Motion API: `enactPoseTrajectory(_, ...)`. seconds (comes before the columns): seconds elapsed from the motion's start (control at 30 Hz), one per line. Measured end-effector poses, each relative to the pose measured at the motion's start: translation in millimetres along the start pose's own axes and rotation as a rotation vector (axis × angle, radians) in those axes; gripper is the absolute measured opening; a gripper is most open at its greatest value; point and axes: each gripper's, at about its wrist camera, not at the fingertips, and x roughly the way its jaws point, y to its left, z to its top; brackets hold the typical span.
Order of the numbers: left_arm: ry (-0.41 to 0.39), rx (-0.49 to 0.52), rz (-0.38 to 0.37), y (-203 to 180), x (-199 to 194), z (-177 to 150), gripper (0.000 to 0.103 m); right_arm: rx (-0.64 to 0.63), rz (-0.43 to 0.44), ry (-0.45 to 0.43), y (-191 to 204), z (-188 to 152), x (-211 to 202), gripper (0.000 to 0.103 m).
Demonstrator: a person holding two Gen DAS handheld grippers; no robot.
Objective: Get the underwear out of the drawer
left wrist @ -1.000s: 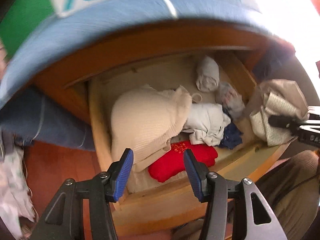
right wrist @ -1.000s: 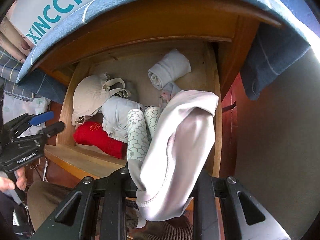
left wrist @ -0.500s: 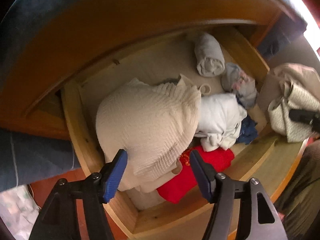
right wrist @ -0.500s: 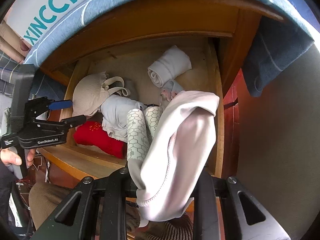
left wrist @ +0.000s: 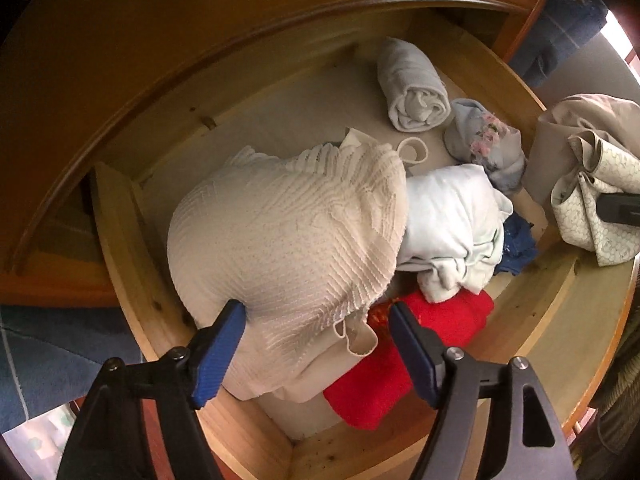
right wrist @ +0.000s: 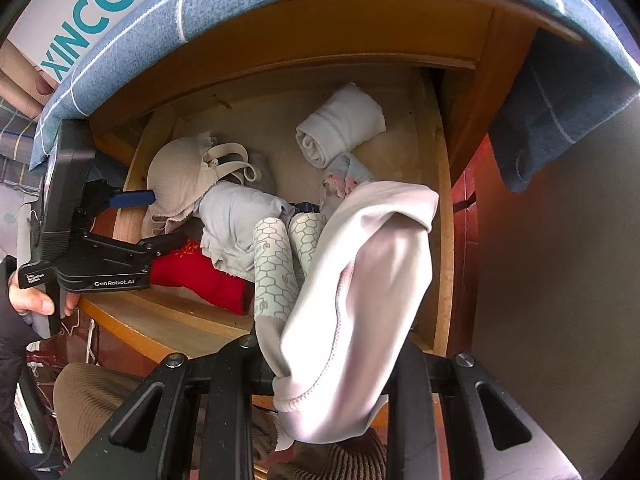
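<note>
The open wooden drawer (left wrist: 132,248) holds several folded garments. A cream ribbed bra (left wrist: 288,232) lies at its left, a red piece (left wrist: 404,360) beneath it at the front, a pale blue piece (left wrist: 452,216) in the middle. My left gripper (left wrist: 316,344) is open, its blue pads astride the bra's near edge. My right gripper (right wrist: 320,364) is shut on a bundle of white underwear (right wrist: 360,304) and a hexagon-patterned piece (right wrist: 276,268), held above the drawer's front right. Its fingertips are hidden by the cloth.
A rolled white garment (left wrist: 412,84) and a grey floral piece (left wrist: 484,140) lie at the drawer's back right. A blue cloth (right wrist: 552,112) hangs from the top above the drawer. A white shoe box (right wrist: 100,4) stands on top. My knees are below the drawer front.
My left gripper has moved down and forward into the drawer, from above its front edge to astride the cream bra. My right gripper has held still with its bundle.
</note>
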Motion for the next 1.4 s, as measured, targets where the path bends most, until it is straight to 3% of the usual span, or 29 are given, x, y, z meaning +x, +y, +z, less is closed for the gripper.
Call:
enactPoseTrajectory(0.27, 0.007, -0.001, 0.054, -0.1, 2.7, -1.7, 0.074, 0.006, 0.013, 0.006, -1.4, 0.0, 1.0, 0.024)
enactPoseTrajectory(0.4, 0.016, -0.018, 0.073, 0.0, 2.0, 1.8, 0.039, 0.008, 0.024, 0.004, -2.6, -0.9, 0.4, 0.024)
enactPoseTrajectory(0.43, 0.017, -0.029, 0.057, 1.1, 2.1, 0.6, 0.035, 0.012, 0.028, 0.004, -3.3, -1.3, 0.4, 0.024)
enactPoseTrajectory(0.5, 0.014, -0.045, 0.023, 2.2, 0.0, -1.0, 0.013, 0.014, 0.031, 0.004, -3.3, -1.0, 0.4, 0.024)
enactPoseTrajectory(0.6, -0.008, -0.05, 0.03, -1.7, -4.8, -8.6, 0.008, 0.014, 0.032, 0.002, -2.9, -0.7, 0.2, 0.024)
enactPoseTrajectory(1.13, -0.144, -0.198, -0.066, 12.0, -83.3, -28.4, 0.005, 0.03, 0.066, -0.005, -6.6, -0.4, -1.4, 0.024)
enactPoseTrajectory(1.4, -0.132, -0.202, -0.081, 4.6, -95.0, -30.1, 0.005, 0.036, 0.08, -0.007, -7.7, -0.7, -1.8, 0.024)
